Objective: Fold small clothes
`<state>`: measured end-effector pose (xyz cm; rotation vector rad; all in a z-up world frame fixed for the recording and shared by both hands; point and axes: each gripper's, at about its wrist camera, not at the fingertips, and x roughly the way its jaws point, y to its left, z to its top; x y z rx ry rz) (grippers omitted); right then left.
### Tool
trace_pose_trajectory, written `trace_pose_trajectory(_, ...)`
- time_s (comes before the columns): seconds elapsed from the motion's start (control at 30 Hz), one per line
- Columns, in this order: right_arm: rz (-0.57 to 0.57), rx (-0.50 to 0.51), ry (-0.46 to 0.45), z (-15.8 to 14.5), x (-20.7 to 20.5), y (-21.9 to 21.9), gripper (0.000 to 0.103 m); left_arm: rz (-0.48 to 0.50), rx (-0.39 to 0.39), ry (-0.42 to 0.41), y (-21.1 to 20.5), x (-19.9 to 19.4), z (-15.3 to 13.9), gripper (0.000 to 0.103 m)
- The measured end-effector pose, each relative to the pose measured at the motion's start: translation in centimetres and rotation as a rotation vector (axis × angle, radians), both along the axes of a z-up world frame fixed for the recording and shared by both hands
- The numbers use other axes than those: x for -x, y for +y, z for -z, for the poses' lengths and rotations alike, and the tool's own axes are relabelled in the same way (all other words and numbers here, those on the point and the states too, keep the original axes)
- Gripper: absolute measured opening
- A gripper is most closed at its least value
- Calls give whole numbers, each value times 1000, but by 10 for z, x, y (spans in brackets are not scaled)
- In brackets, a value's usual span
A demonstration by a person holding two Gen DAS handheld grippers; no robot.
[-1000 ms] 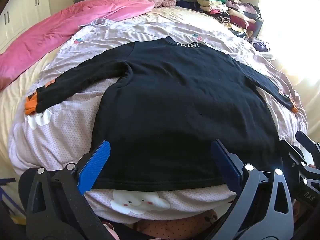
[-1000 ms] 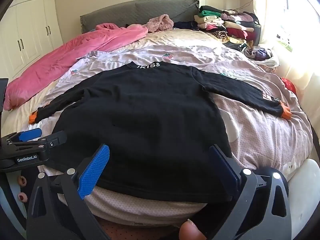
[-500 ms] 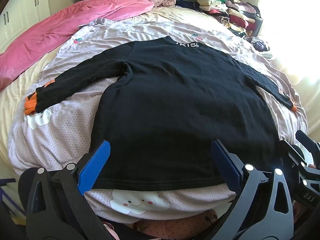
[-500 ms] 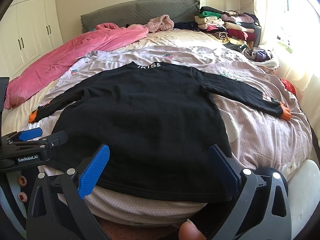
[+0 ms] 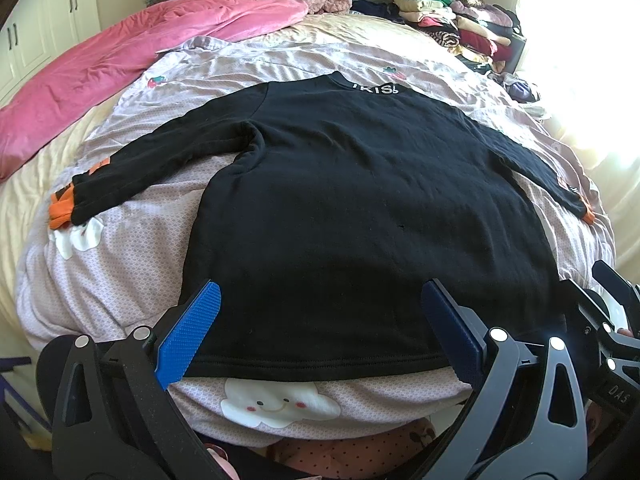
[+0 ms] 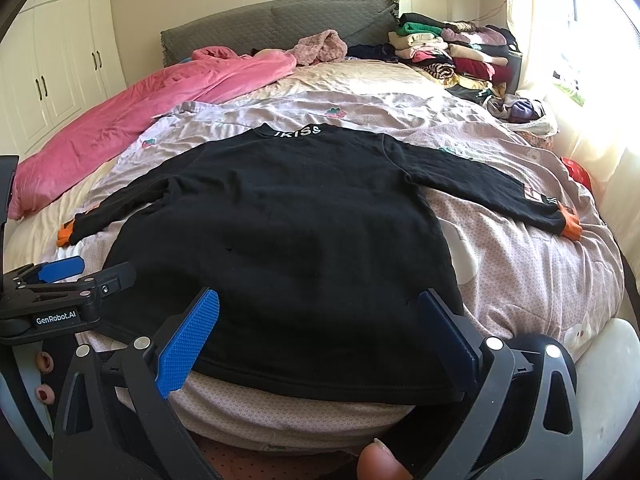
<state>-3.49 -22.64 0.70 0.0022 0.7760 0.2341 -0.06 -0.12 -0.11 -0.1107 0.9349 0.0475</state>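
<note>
One black shirt (image 5: 360, 208) lies flat, collar away, sleeves spread sideways

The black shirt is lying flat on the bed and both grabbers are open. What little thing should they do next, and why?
Probably the left gripper should reach to the sleeve with the orange cuff and pinch it, to fold it across the black shirt. The shirt is spread flat, both sleeves stick out sideways, and the right gripper is open too, holding nothing.
</note>
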Motion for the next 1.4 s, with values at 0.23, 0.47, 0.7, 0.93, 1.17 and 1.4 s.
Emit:
trace_pose_trajectory(0.23,-1,0,-2,0,0,0,99,2,1,1,0,0,0,94)
trace_pose_trajectory(0.47,0,-1,-3,0,0,0,99,3,-1,2,0,0,2,94)
trace_pose_trajectory(0.7,1,-1,-4,0,0,0,99,5,-4,8,-1,-1,6,94)
trace_pose_trajectory(0.93,13,-6,-3,-1,-3,-2,99,17,-8,17,-4,-9,7,94)
trace_pose_trajectory(1.17,48,-11,-7,-9,-29,-14,99,27,-4,20,-4,-21,7,94)
trace_pose_trajectory(1.4,90,-6,-5,-14,-49,-25,99,41,14,33,-6,-36,8,94)
